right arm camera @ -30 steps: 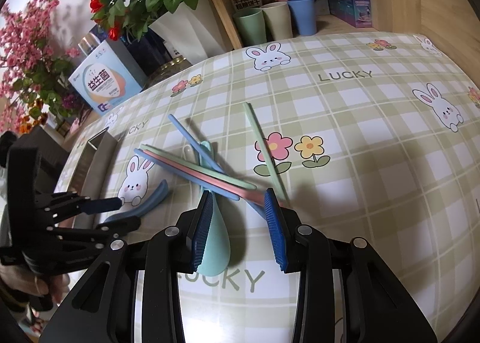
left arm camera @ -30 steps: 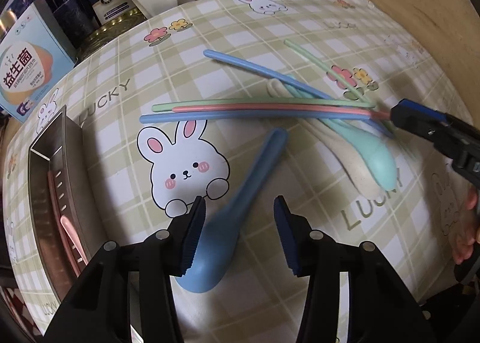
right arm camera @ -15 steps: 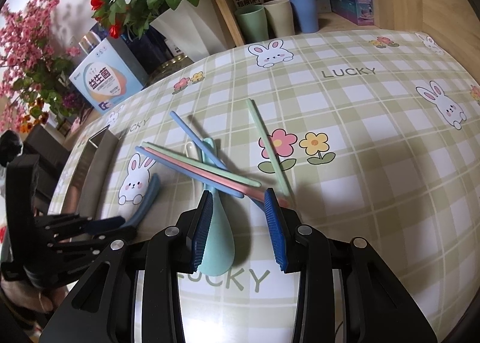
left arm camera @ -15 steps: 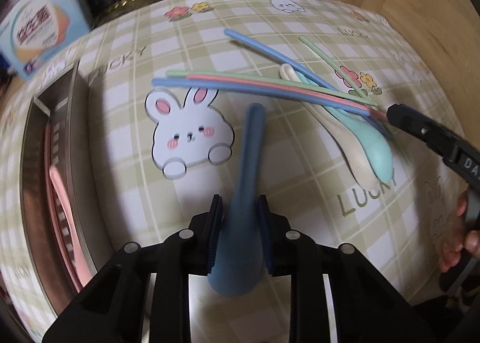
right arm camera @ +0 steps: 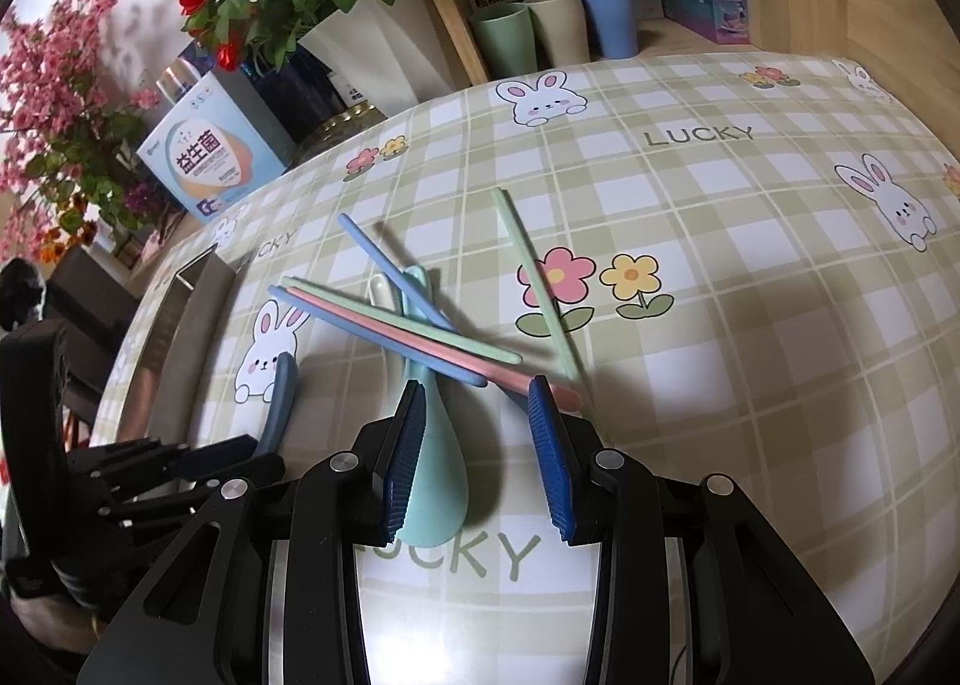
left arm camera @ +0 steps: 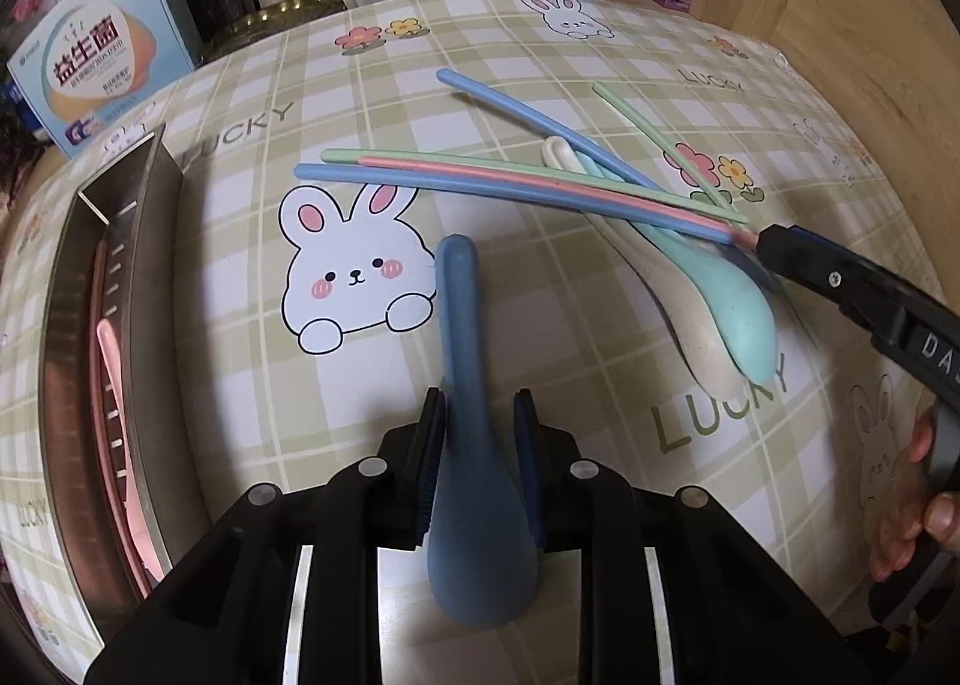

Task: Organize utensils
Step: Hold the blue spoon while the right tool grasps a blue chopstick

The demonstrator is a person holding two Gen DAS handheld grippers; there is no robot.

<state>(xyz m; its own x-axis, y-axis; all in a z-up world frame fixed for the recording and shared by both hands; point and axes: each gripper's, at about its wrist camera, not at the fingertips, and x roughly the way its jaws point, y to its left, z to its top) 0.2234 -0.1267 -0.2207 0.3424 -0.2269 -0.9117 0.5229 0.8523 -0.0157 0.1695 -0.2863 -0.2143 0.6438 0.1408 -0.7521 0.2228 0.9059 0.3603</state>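
Note:
My left gripper [left arm camera: 480, 406] is shut on the neck of a blue spoon [left arm camera: 459, 313], whose handle points away over the bunny print; the right wrist view shows that spoon [right arm camera: 279, 403] too. A crossed heap lies further right: blue chopstick [left arm camera: 510, 193], pink chopstick [left arm camera: 540, 184], green chopstick [left arm camera: 480, 163], teal spoon [left arm camera: 726, 295] and cream spoon [left arm camera: 690, 337]. My right gripper [right arm camera: 477, 391] stands open over the teal spoon's bowl [right arm camera: 432, 463], pads not pressing it. A steel tray [left arm camera: 168, 241] at the left holds a pink spoon [left arm camera: 111, 361].
A printed box [left arm camera: 96, 67], bottles and a flower vase [right arm camera: 360, 25] stand along the back edge. Three cups [right arm camera: 558, 25] sit on a wooden shelf. A wooden wall [left arm camera: 870, 55] closes the right side. A person's hand [left arm camera: 918, 505] holds the right gripper.
My left gripper closed on the blue spoon and rolled, so its handle now points straight away instead of slanting right. The right gripper kept still and open.

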